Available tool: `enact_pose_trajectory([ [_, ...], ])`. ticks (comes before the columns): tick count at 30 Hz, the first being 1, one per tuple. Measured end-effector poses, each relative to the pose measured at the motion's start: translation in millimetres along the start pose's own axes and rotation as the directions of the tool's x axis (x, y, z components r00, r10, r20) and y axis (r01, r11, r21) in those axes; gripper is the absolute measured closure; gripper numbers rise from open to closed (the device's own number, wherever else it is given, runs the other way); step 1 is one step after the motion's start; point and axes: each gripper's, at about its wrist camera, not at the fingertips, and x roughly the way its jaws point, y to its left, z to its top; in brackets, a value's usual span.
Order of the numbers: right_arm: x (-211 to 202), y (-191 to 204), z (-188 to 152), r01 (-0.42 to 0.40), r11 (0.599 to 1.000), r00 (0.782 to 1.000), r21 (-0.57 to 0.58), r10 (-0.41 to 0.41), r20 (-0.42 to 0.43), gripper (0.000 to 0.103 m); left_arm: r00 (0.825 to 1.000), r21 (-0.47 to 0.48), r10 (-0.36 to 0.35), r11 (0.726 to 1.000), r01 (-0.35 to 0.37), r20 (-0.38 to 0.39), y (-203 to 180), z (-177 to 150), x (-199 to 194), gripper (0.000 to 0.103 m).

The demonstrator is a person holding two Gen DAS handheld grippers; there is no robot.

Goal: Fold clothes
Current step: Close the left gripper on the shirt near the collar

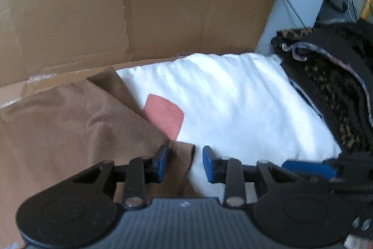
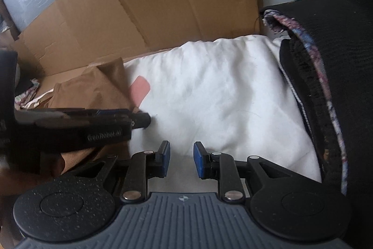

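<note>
Clearly the folding is only partly done: a brown garment (image 1: pixel 70 123) lies rumpled on the left with one flap turned over, its edge overlapping a white garment (image 1: pixel 233 104) spread fairly flat in the middle, a pink patch (image 1: pixel 163 116) showing where the two meet. To my eye neither is a finished bundle yet, and a dark patterned pile (image 1: pixel 331 90) waits at the right, against the cardboard sheet (image 1: pixel 116 4) behind.

The left gripper (image 1: pixel 185 163) hovers low over the brown garment's near edge, jaws parted to a middling gap and holding nothing. The right gripper (image 2: pixel 181 161) sits just beside it over the white garment, level and pointing forward, jaws likewise apart and empty. I judge a fresh grasp comes next.
</note>
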Motion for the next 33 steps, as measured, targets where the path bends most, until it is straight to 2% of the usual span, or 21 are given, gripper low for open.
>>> enact_pose_trajectory([
  [1, 0, -1, 1, 0.002, 1.000, 1.000, 0.005, -0.002, 0.002, 0.075, 1.000, 0.008, 0.014, 1.000, -0.014, -0.006, -1, 1, 0, 0.071],
  [3, -1, -2, 5, 0.002, 1.000, 1.000, 0.017, -0.002, 0.005, 0.075, 0.999, 0.013, 0.042, 0.999, -0.042, -0.019, -2, 3, 0, 0.087],
  [6, -2, -3, 12, -0.009, 0.999, 1.000, 0.034, 0.008, 0.008, 0.075, 0.999, -0.026, 0.023, 0.999, -0.024, -0.037, 7, 6, -4, 0.095],
  [10, -2, -1, 22, -0.039, 0.998, 0.999, 0.050, 0.038, 0.021, 0.075, 0.998, -0.088, -0.053, 0.995, 0.049, -0.042, 25, 10, -22, 0.096],
  [15, 3, 10, 36, -0.087, 0.995, 0.996, 0.045, 0.086, 0.025, 0.075, 0.997, -0.129, -0.080, 0.989, 0.078, -0.008, 46, 8, -57, 0.096],
  [23, 22, 39, 62, -0.162, 0.985, 0.987, -0.049, 0.163, -0.001, 0.075, 0.997, -0.244, -0.064, 0.967, 0.070, 0.031, 88, -1, -83, 0.096],
  [27, 37, 52, 71, -0.175, 0.979, 0.985, -0.104, 0.174, -0.012, 0.075, 0.998, -0.297, -0.044, 0.953, 0.052, 0.034, 109, -8, -88, 0.096],
  [33, 66, 69, 83, -0.200, 0.974, 0.980, -0.111, 0.198, -0.030, 0.075, 1.000, -0.401, 0.006, 0.916, 0.006, 0.029, 145, -23, -92, 0.096],
])
